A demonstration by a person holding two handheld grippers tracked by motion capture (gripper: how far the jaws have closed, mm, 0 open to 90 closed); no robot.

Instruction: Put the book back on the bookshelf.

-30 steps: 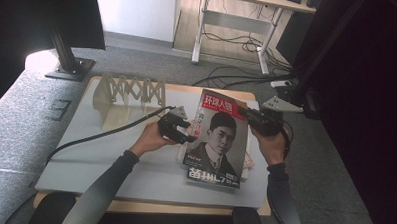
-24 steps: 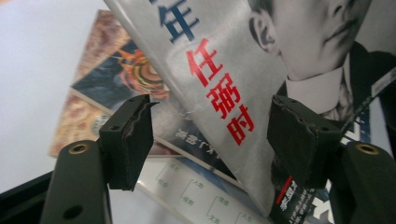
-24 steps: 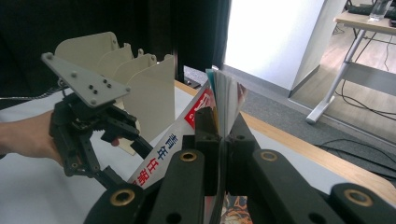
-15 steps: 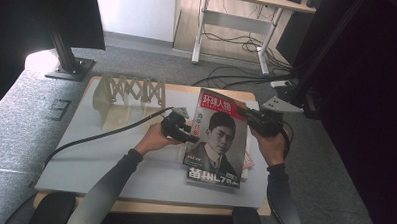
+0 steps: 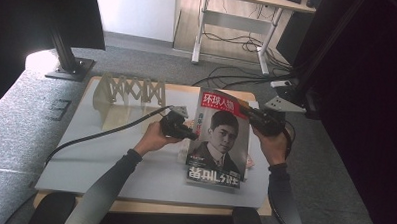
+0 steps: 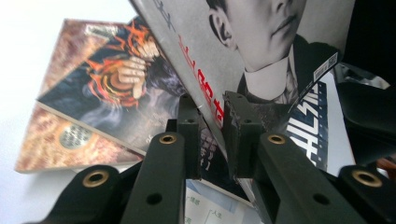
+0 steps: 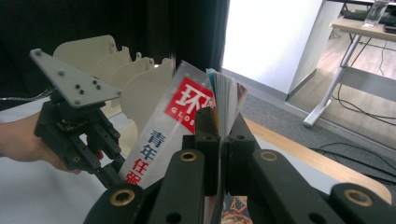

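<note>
We hold a magazine tilted up off the grey table between our two grippers, its portrait cover facing us. Our left gripper has just been closing its jaws and now clamps the magazine's left edge, while our right gripper is clamped tight on the top right corner. Under the raised magazine lies a second one with flame artwork, and a wooden rack stands farther back on the table.
</note>
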